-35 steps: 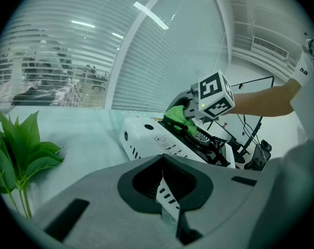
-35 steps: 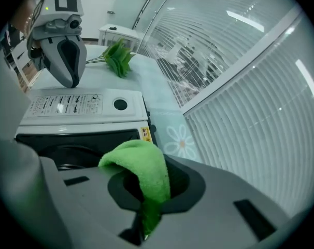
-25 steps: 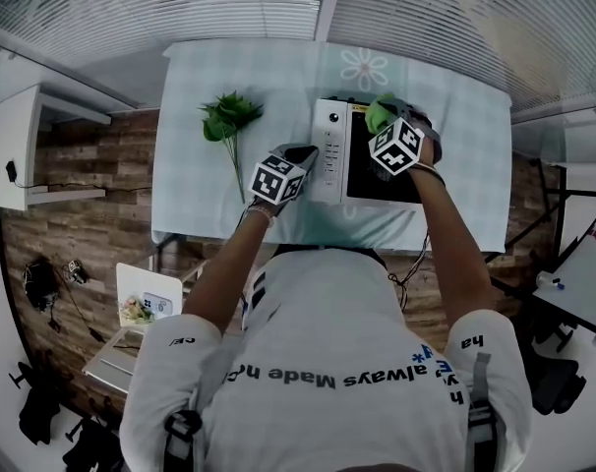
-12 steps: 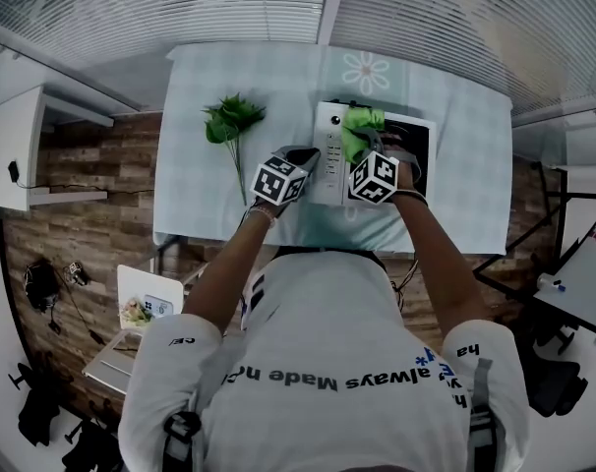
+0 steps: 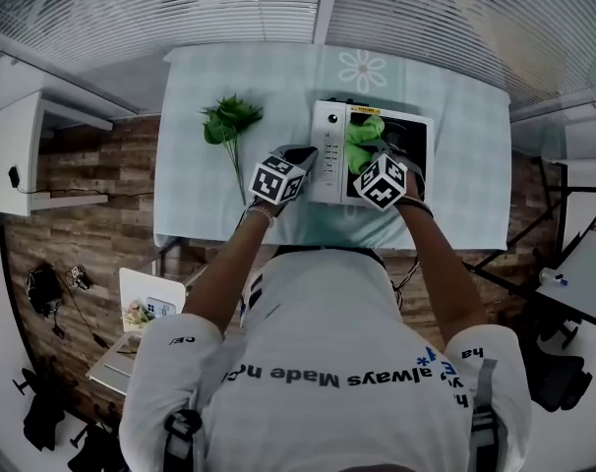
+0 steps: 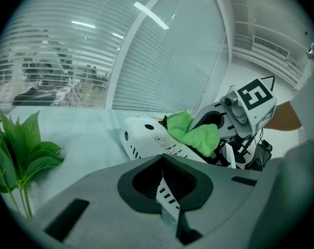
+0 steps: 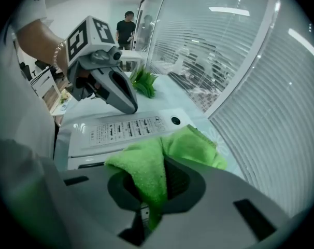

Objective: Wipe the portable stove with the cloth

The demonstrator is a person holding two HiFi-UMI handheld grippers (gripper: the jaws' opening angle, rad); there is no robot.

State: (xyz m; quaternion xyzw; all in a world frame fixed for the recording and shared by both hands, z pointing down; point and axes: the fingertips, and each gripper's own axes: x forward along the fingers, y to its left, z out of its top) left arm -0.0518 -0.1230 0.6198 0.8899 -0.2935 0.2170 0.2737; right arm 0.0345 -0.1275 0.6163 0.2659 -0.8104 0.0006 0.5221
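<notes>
A white rectangular portable stove [image 5: 328, 157] with a black cooking top stood on a table [image 5: 205, 205] covered in pale checked fabric, right of the middle and closer to the near edge than to the far one. An artificial green leafy plant [image 5: 229, 121] lay well apart from it, toward the table's left edge. A bright green microfibre cloth [image 5: 362, 138] was clamped between the jaws of the right gripper [image 5: 368, 158], a fold of it pinched deep between the pads and the rest spilling forward onto the left part of the black top, just beside the white control strip. The left gripper [image 5: 302, 154] was held with its jaws pressed together on nothing, its tip just beside the stove's left edge; whether it touched the casing could not be told. The wiping stroke was judged to be under way. For it to be done well, the loose cloth, not the jaw tips, should be pressed flat on the surface, strokes should be overlapped from the control strip toward the far right corner, and the light stove should be steadied from the left so that it is not pushed across the table.
</notes>
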